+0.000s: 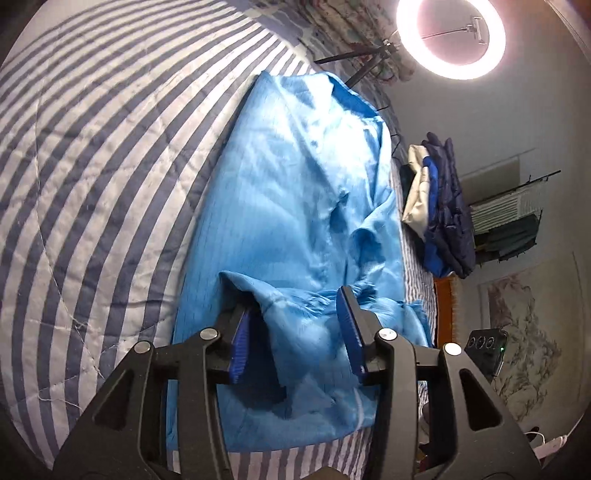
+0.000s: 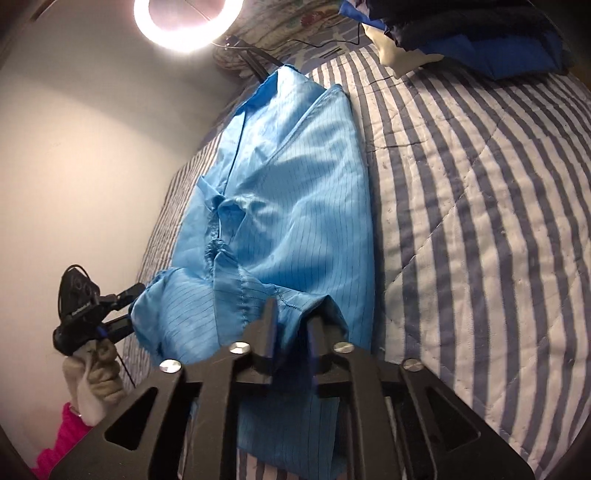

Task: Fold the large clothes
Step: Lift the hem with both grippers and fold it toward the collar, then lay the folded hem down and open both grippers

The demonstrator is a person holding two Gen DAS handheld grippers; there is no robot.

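Both grippers, left gripper [image 1: 295, 325] and right gripper [image 2: 291, 325], part-open, releasing blue garment [image 1: 295, 192]; withdraw cleanly, fold stays flat on bed [image 1: 92, 184].

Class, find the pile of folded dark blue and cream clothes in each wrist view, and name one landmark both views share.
Left wrist: pile of folded clothes right of centre, on the bed's far edge.
Right wrist: top right corner.
Shared landmark: ring light.
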